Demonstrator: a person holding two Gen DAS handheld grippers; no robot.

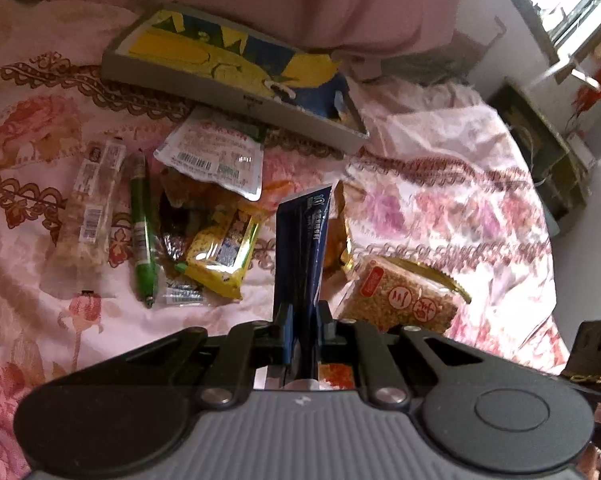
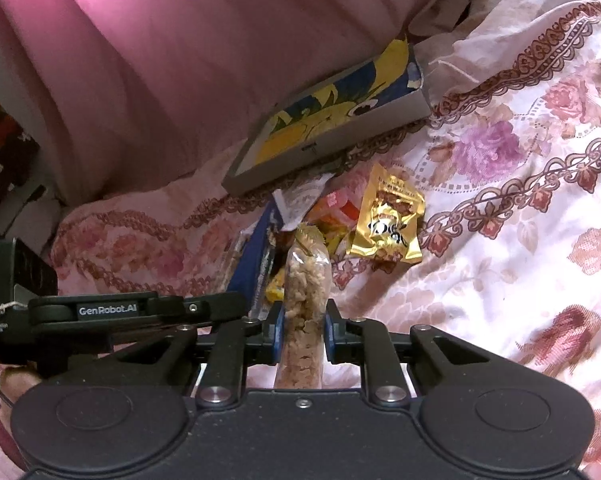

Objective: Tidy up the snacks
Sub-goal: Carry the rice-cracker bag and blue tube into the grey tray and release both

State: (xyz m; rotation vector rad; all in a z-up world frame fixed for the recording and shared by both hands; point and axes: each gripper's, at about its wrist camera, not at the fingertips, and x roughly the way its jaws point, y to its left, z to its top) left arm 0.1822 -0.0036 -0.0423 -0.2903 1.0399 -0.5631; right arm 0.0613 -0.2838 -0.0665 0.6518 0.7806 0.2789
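Floral pink bedsheet (image 1: 440, 208) carries the snack pile at frame centre, with a shallow grey cardboard box with yellow-and-blue printed liner (image 1: 236, 80) above it. Left gripper (image 1: 304, 316) is clenched on a dark blue flat sachet (image 1: 300, 240); right gripper (image 2: 302, 320) grasps a clear packet of puffed-grain bar (image 2: 306, 280). Carry both level to the box and release inside the rim. Legible: "GenRobot.AI" on the tool; packet print unreadable.

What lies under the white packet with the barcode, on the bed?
The white packet with the barcode lies partly over a dark brown wrapper and an orange wrapper. Its far edge tucks under the grey box. Whatever else lies beneath is covered.
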